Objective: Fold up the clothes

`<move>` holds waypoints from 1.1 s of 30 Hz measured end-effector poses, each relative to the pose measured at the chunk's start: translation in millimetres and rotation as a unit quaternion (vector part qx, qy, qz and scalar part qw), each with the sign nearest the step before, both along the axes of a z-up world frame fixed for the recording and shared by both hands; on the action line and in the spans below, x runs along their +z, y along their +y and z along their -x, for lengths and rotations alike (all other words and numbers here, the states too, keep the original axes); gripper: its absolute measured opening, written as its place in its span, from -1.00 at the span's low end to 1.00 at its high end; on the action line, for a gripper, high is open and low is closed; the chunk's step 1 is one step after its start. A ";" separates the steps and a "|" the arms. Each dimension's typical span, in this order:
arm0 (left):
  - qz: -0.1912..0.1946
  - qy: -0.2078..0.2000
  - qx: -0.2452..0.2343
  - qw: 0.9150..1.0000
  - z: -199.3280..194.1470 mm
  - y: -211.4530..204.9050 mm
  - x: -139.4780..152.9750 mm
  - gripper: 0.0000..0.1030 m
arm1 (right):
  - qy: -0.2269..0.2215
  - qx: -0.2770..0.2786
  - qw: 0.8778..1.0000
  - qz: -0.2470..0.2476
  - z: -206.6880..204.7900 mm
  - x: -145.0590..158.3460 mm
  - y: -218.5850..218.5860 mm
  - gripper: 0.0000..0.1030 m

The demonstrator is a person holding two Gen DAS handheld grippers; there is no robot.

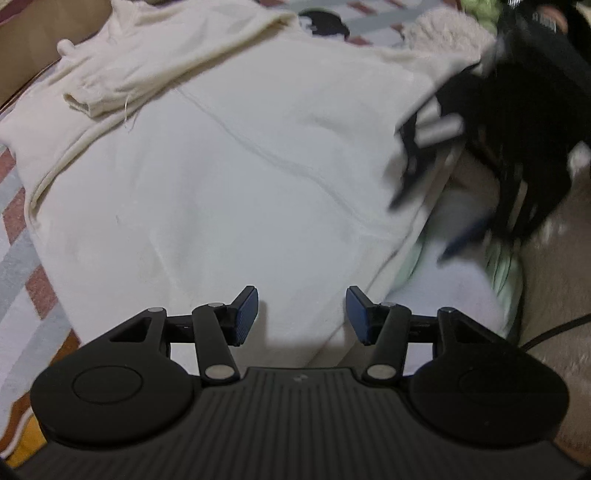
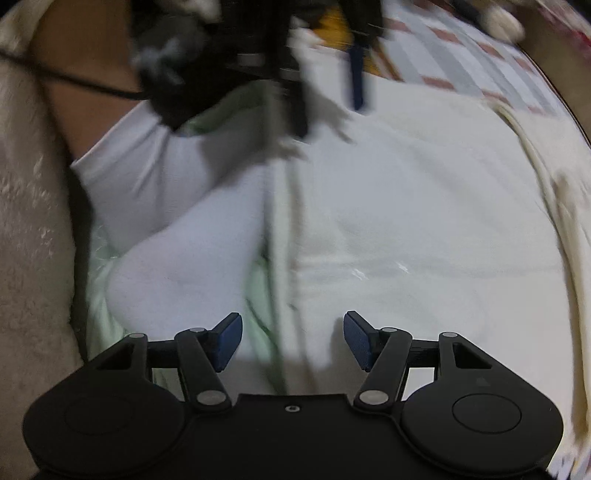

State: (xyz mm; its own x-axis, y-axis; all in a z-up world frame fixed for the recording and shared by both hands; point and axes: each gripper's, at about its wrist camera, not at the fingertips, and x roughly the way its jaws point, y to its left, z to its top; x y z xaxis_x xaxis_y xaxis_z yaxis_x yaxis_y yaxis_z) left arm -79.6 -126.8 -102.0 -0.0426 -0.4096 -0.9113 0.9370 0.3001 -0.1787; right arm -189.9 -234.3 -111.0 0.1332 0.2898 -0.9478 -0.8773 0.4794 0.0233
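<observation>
Cream garment [image 1: 221, 177] spread flat on the patterned bedding [image 1: 22, 236], sleeve folded inward; left gripper [image 1: 301, 314] and right gripper [image 2: 293, 341] above its near edge, jaws wide and empty, seemingly ready to pinch for the next fold

A flat surface covered by a patterned cloth with grey, white and brick-red stripes [image 1: 22, 236] carries everything. A large cream-white fabric garment [image 1: 229, 177] lies spread directly on it, covering most of the cloth; its long sleeve [image 1: 122, 81] is folded across the upper part. The striped cloth shows along the garment's left edge and beyond its far edge, where a black-and-white printed figure [image 1: 325, 24] appears. At the garment's right edge lie a pale lavender fabric item [image 2: 177, 206] and light green fabric [image 2: 99, 288], touching it.
</observation>
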 end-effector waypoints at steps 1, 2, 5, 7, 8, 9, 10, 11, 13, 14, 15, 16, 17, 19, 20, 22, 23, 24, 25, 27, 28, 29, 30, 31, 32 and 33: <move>0.007 -0.001 0.001 1.000 2.2 -0.1 -0.6 0.01 | -0.018 0.014 1.000 0.010 5.1 -5.2 8.4 0.32; 0.010 -0.005 -0.001 1.000 4.9 -0.3 -1.5 0.01 | -0.038 0.023 0.999 0.019 8.2 -10.2 15.4 0.32; 0.013 -0.013 -0.005 1.000 9.0 -0.1 -6.1 0.02 | -0.090 0.006 0.995 0.033 5.8 -18.7 20.2 0.31; 0.012 -0.014 -0.003 1.000 9.6 2.3 -9.5 0.02 | -0.102 -0.007 0.994 0.026 0.4 -18.0 14.7 0.08; 0.015 -0.016 0.003 1.000 10.8 3.3 -10.2 0.02 | -0.103 -0.012 0.994 0.019 -2.5 -16.9 11.3 -0.06; 0.019 -0.018 0.010 1.000 12.0 4.2 -10.9 0.02 | -0.102 -0.016 0.995 0.011 -5.1 -15.2 8.0 -0.44; 0.026 -0.016 0.016 0.999 12.6 5.7 -10.4 0.02 | -0.099 -0.019 0.995 0.000 -7.9 -12.5 4.7 -0.59; 0.038 -0.010 0.023 0.999 12.6 7.9 -8.5 0.02 | -0.094 -0.021 0.995 -0.013 -11.4 -8.9 0.2 -0.60; 0.059 -0.001 0.032 0.998 13.1 11.5 -4.7 0.02 | -0.082 -0.036 0.995 -0.038 -19.8 -2.7 -8.7 -0.71; 0.063 -0.003 0.026 0.998 14.4 11.5 -3.4 0.02 | -0.075 -0.051 0.994 -0.056 -25.5 0.1 -13.6 -0.71; 0.063 -0.006 0.019 0.998 15.8 11.1 -2.9 0.03 | -0.065 -0.067 0.993 -0.074 -30.5 2.5 -18.3 -0.71; 0.064 -0.006 0.016 0.998 16.3 10.3 -3.1 0.06 | -0.054 -0.081 0.991 -0.091 -34.7 4.4 -22.7 -0.71; 0.065 0.000 0.018 0.998 16.0 9.1 -4.1 0.08 | -0.045 -0.094 0.989 -0.107 -39.2 6.7 -27.0 -0.71; 0.066 0.011 0.020 0.998 15.3 6.7 -6.2 0.16 | -0.034 -0.115 0.984 -0.131 -49.4 12.8 -35.2 -0.71; 0.069 0.018 0.023 0.997 14.5 5.3 -6.8 0.17 | -0.030 -0.124 0.982 -0.141 -53.5 14.7 -38.0 -0.71; 0.078 0.018 0.030 0.996 14.9 2.2 -7.0 0.26 | -0.030 -0.139 0.978 -0.153 -58.6 15.7 -40.2 -0.71; 0.075 0.004 0.032 0.997 16.8 -0.6 -7.7 0.26 | -0.031 -0.144 0.976 -0.159 -60.6 15.5 -40.6 -0.71; 0.066 -0.017 0.032 0.997 17.4 -5.0 -8.1 0.27 | -0.034 -0.145 0.975 -0.162 -62.1 15.5 -40.9 -0.72; 0.056 -0.040 0.032 0.997 17.4 -9.3 -9.3 0.24 | -0.037 -0.146 0.975 -0.164 -63.9 17.1 -42.3 -0.72; 0.033 -0.088 0.031 0.995 15.7 -17.6 -13.9 -0.48 | -0.044 -0.147 0.974 -0.167 -72.5 17.0 -43.2 -0.72; 0.026 -0.103 0.030 0.994 13.1 -22.4 -15.7 -0.82 | -0.049 -0.147 0.974 -0.165 -75.0 18.1 -44.2 -0.72; 0.029 -0.112 0.033 0.993 8.3 -27.4 -15.6 -0.82 | -0.055 -0.147 0.974 -0.162 -77.3 19.0 -45.2 -0.72; 0.036 -0.125 0.041 0.991 3.5 -31.5 -14.2 -0.82 | -0.062 -0.150 0.974 -0.157 -80.6 19.0 -46.1 -0.72; 0.045 -0.135 0.057 0.988 -4.4 -34.6 -11.8 -0.82 | -0.070 -0.156 0.974 -0.149 -84.8 19.1 -48.2 -0.72; 0.054 -0.142 0.081 0.985 -15.9 -36.6 -8.4 -0.82 | -0.077 -0.167 0.973 -0.142 -89.9 19.2 -51.2 -0.72; 0.064 -0.148 0.105 0.981 -27.3 -38.6 -5.0 -0.82 | -0.080 -0.181 0.970 -0.137 -96.5 18.5 -53.6 -0.70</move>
